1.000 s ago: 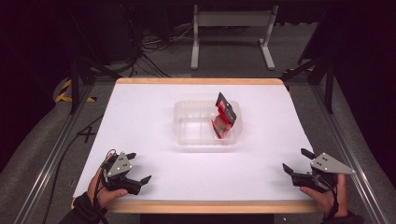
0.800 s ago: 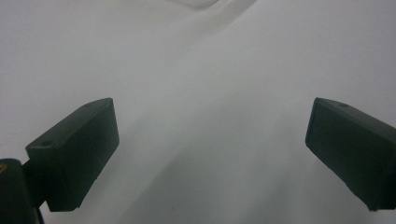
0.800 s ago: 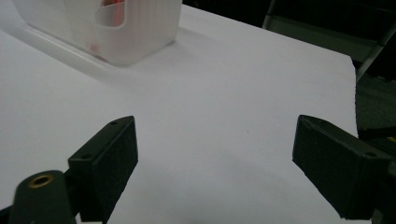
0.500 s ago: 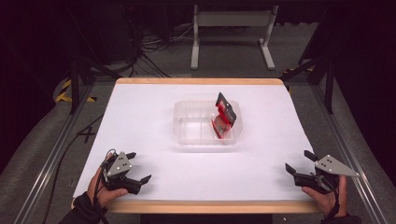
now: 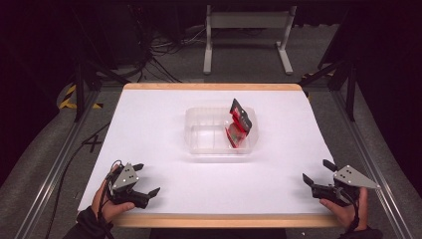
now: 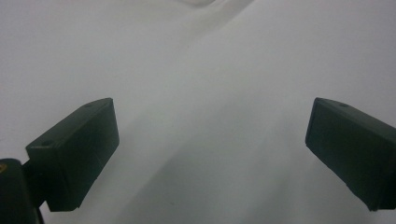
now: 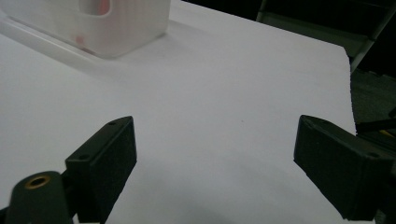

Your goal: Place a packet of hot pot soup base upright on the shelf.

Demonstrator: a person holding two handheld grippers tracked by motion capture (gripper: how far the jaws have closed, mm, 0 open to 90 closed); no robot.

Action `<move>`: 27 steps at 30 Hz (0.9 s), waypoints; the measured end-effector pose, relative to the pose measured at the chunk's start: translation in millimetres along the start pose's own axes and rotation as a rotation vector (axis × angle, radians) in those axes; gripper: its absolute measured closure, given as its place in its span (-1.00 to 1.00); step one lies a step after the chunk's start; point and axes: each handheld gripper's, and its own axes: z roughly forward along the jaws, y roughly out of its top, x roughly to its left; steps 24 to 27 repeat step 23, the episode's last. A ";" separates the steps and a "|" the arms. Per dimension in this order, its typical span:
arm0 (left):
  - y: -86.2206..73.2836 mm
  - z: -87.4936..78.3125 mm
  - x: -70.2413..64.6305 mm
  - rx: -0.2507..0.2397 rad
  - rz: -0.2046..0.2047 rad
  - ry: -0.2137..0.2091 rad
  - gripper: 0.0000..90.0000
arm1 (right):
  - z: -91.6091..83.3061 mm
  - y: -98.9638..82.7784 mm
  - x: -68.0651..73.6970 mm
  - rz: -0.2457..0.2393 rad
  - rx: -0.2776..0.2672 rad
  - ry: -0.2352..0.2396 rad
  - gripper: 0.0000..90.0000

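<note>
Red packet [image 5: 238, 130] leaning upright inside clear tub [image 5: 199, 130], propped against the tub's right wall, black top edge poking above the rim. Tub parked mid-counter [image 5: 149, 124], well apart from both tools, likely so either hand can come at it from its own side. Seems divided into compartments, packet in the right-hand one; the rest of the tub looks bare, though clear plastic makes that hard to settle. Contents of the packet not readable.

Left tool [image 5: 142, 180] low at the near left corner of the counter, gripped in a hand [image 5: 107, 206], jaws spread wide and holding nothing; in the left gripper view [image 6: 210, 154] just white surface between them. Right tool [image 5: 318, 177] at the near right corner, likewise released, jaws well apart over bare counter [image 7: 224, 140], with a corner of the tub [image 7: 121, 28] far ahead and a blur of red showing through its wall.

Resting poses, probably: both tools pulled back to the near edge, pointed inward, nothing reached for yet.
</note>
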 end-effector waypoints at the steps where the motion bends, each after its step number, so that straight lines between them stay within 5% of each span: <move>1: 0.1 0.0 0.0 0.002 -0.001 0.001 -0.92 | 0.3 -0.1 -0.2 0.001 0.001 0.001 -0.69; 27: 1.3 3.3 4.5 0.002 -0.006 0.004 -0.92 | 0.2 3.9 1.8 0.011 -0.013 -0.003 -0.70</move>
